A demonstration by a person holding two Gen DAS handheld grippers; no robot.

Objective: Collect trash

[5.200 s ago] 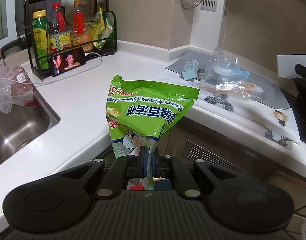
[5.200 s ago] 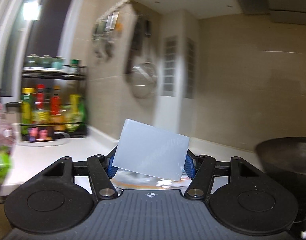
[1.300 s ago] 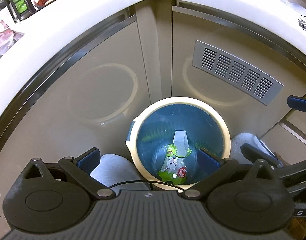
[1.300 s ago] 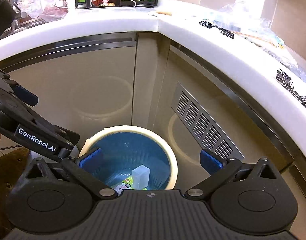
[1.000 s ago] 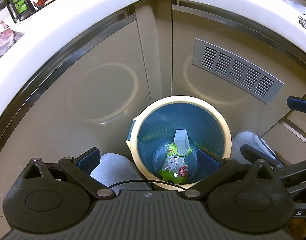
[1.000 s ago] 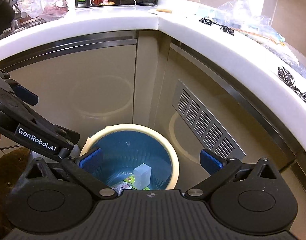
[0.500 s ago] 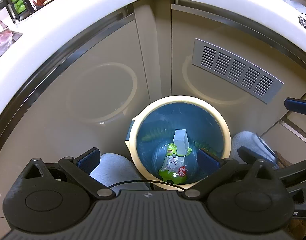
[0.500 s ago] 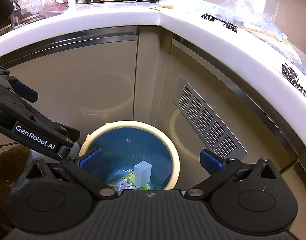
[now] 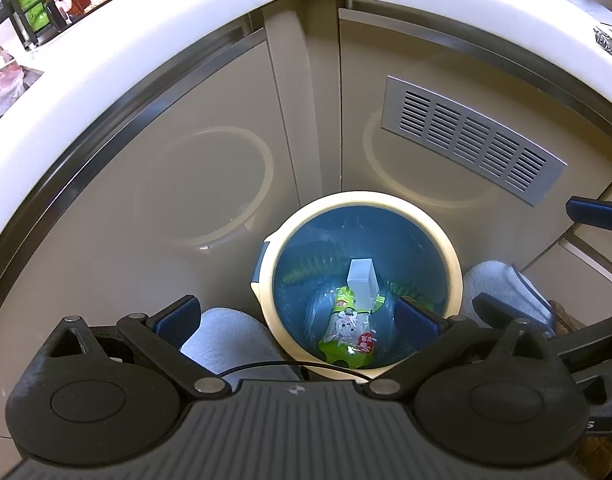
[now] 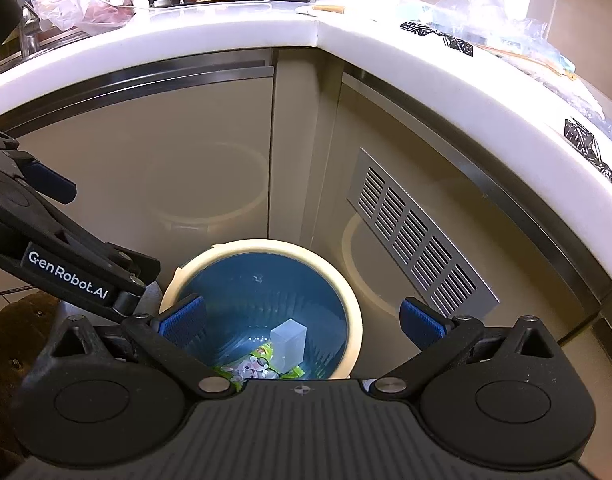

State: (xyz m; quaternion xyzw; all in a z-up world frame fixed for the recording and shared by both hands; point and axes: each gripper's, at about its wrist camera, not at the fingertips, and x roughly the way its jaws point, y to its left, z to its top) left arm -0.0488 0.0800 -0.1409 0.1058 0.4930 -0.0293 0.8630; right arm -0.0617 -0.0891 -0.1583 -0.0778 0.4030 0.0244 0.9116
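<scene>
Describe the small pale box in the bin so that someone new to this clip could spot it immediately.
Below the corner of the white countertop stands a round cream-rimmed trash bin with a blue liner. At its bottom a small translucent white box stands upright, against the flat green snack bag; it is the only pale, blocky item there.

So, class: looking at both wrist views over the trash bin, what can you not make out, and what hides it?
- Green snack bag: its lower part in the right wrist view, hidden behind the right claw body.
- Trash bin: near rim in both views, cut off by claw bodies.
- Small white box: any label, too small.
- Clear plastic bag on the counter: contents, cut by the edge and distorted.
</scene>
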